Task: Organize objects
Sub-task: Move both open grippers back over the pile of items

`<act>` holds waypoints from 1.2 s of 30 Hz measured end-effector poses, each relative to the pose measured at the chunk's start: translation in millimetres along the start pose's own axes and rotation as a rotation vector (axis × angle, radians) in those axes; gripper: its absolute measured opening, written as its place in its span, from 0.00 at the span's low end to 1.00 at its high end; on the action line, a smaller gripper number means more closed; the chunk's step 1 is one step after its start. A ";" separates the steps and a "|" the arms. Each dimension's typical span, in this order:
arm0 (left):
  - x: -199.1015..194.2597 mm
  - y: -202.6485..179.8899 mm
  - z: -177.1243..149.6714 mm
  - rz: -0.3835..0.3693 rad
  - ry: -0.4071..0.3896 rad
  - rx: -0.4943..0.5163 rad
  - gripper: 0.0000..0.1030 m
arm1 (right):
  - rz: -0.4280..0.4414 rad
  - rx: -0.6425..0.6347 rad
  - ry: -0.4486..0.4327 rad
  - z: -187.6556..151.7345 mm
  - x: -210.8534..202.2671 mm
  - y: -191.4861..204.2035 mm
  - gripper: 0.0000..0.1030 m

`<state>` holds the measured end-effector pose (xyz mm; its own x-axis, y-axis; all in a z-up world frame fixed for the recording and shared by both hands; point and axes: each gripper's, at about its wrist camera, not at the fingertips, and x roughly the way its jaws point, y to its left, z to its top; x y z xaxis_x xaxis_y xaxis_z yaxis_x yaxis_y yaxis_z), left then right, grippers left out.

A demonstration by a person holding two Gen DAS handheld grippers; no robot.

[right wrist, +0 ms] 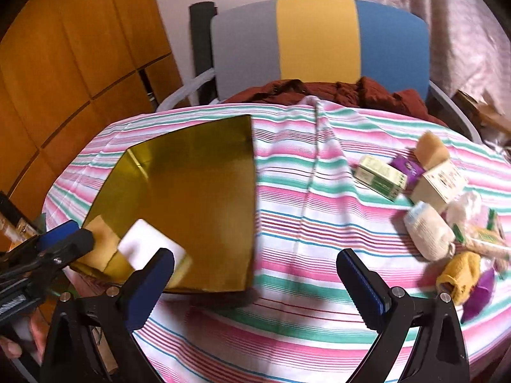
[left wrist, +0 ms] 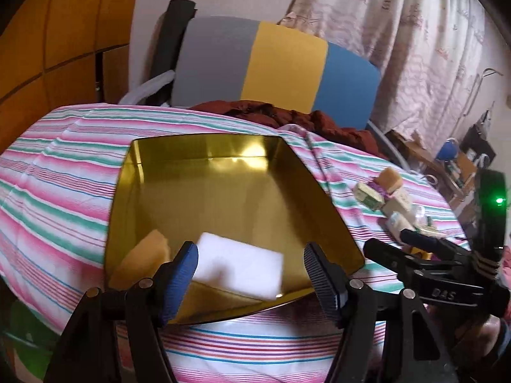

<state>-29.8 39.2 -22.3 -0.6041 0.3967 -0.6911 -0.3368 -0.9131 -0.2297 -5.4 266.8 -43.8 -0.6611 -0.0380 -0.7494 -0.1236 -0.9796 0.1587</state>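
Note:
A shiny gold tin tray (left wrist: 223, 191) (right wrist: 198, 198) lies on the striped tablecloth. In its near corner rest a white block (left wrist: 242, 265) (right wrist: 147, 242) and a tan sponge (left wrist: 143, 255) (right wrist: 99, 242). My left gripper (left wrist: 250, 271) (right wrist: 76, 234) is open above that corner; the white block shows blurred between its blue pads, gripped by neither. My right gripper (right wrist: 255, 271) (left wrist: 388, 241) is open over bare cloth right of the tray, holding nothing. To its right sits a loose pile: a green-white box (right wrist: 380, 175) (left wrist: 367, 194), another tan sponge (right wrist: 431, 150), a beige box (right wrist: 440, 182), a white roll (right wrist: 428, 233) and a yellow cloth (right wrist: 460, 271).
Behind the round table stands a chair (right wrist: 319, 38) with a grey, yellow and blue back, and a dark red cloth (right wrist: 351, 92) lies on its seat. A wooden cabinet (right wrist: 64, 63) is at the left, a curtain (left wrist: 415, 48) at the right. A person's hand (right wrist: 19, 341) holds the left gripper.

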 end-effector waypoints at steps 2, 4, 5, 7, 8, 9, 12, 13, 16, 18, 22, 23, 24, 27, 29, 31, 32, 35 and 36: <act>0.2 -5.8 1.3 -0.019 0.005 0.021 0.68 | -0.013 0.019 0.004 -1.2 -2.4 -10.2 0.99; 1.6 -14.2 2.8 -0.061 0.007 0.044 0.68 | -0.023 0.043 0.008 -1.3 -5.9 -22.9 0.99; 2.7 -18.1 3.4 -0.096 0.013 0.051 0.68 | -0.031 0.056 0.010 -1.4 -8.2 -29.8 0.99; 5.0 -27.2 5.1 -0.146 0.021 0.063 0.69 | -0.041 0.084 0.010 -1.5 -14.2 -44.4 0.99; 5.5 -31.7 6.0 -0.162 0.018 0.072 0.69 | -0.046 0.102 0.012 -1.3 -18.0 -53.0 0.99; 6.2 -37.7 7.2 -0.183 0.013 0.083 0.69 | -0.052 0.119 0.013 -1.2 -21.7 -61.6 0.99; 9.9 -55.0 11.7 -0.236 0.019 0.112 0.70 | -0.083 0.169 0.019 -1.5 -38.0 -93.2 0.99; 10.4 -60.4 12.4 -0.256 0.016 0.122 0.70 | -0.090 0.186 0.022 -2.3 -42.7 -103.1 1.00; 17.0 -84.4 15.0 -0.322 0.040 0.168 0.77 | -0.119 0.250 0.020 -5.4 -61.5 -137.8 1.00; 24.1 -98.6 14.6 -0.371 0.082 0.190 0.77 | -0.154 0.293 0.013 -7.4 -73.5 -158.2 1.00; 35.9 -125.4 12.1 -0.394 0.124 0.234 0.77 | -0.225 0.383 -0.005 -13.4 -93.8 -199.8 1.00; 38.5 -131.7 11.1 -0.397 0.134 0.240 0.77 | -0.242 0.399 -0.005 -15.1 -96.3 -208.1 1.00; 40.9 -137.0 9.5 -0.399 0.141 0.242 0.76 | -0.259 0.420 -0.004 -17.0 -98.2 -216.0 1.00; 54.4 -153.2 6.9 -0.419 0.193 0.241 0.75 | -0.285 0.476 -0.001 -23.1 -100.9 -235.9 1.00; 63.7 -159.1 5.7 -0.429 0.231 0.215 0.75 | -0.303 0.495 0.012 -27.1 -99.6 -245.2 1.00; 71.0 -167.0 4.1 -0.438 0.259 0.214 0.75 | -0.310 0.507 0.026 -29.9 -97.4 -253.4 1.00; 74.1 -172.5 3.1 -0.441 0.267 0.226 0.74 | -0.309 0.510 0.032 -30.7 -96.6 -256.9 1.00; 83.2 -189.6 0.2 -0.473 0.294 0.258 0.73 | -0.304 0.518 0.058 -34.6 -91.9 -264.6 1.00; 88.4 -196.4 -0.8 -0.491 0.311 0.267 0.73 | -0.284 0.539 0.058 -36.5 -91.5 -268.6 1.00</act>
<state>-16.5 253.5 -38.8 -0.1093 0.6801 -0.7249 -0.7139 -0.5612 -0.4188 115.3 526.2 -41.3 -0.5082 0.1846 -0.8412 -0.6564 -0.7154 0.2395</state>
